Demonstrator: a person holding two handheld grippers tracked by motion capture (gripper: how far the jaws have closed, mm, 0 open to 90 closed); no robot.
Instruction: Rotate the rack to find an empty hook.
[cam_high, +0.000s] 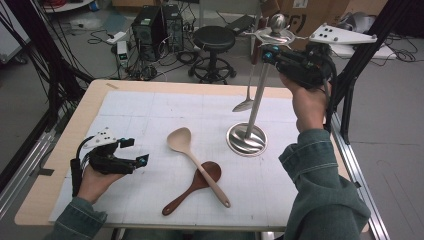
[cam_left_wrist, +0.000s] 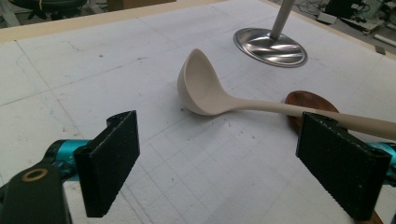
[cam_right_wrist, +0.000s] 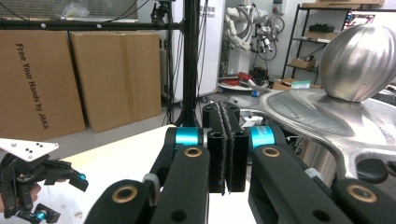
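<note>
From above, a table (cam_high: 60, 150) covered with a white gridded mat (cam_high: 150, 115) carries a pale ladle (cam_high: 192, 160) lying across a dark wooden spoon (cam_high: 192, 187) near the middle, the ladle's handle crossing over the spoon's bowl. To their right stands a metal utensil stand (cam_high: 252, 112) on a round base, with a steel spoon (cam_high: 247, 97) hanging from its top ring, bowl down, just above the mat. The left gripper (cam_high: 135, 152) rests low on the mat at the left, held in the person's left hand (cam_high: 95, 182), its jaws spread and pointing toward the ladle with nothing between them. The right gripper (cam_high: 270, 54) is raised at the top of the stand, close beside the ring and the knob, held in the right hand (cam_high: 307, 102). Along the left gripper's own view, its two black pads (cam_left_wrist: 114, 158) stand wide apart over bare mat; the ladle (cam_left_wrist: 205, 93) lies just ahead with its bowl tipped toward the camera, its handle running right behind the far pad and over the wooden spoon (cam_left_wrist: 310, 102), and the stand's base (cam_left_wrist: 271, 46) sits farther back. Along the right gripper's view, the two pads (cam_right_wrist: 226, 144) are pressed flat together, gripping nothing, right beside the stand's flat metal top (cam_right_wrist: 317, 116) and its ribbed knob (cam_right_wrist: 359, 63); the left gripper (cam_right_wrist: 32, 186) shows low at the left.
</note>
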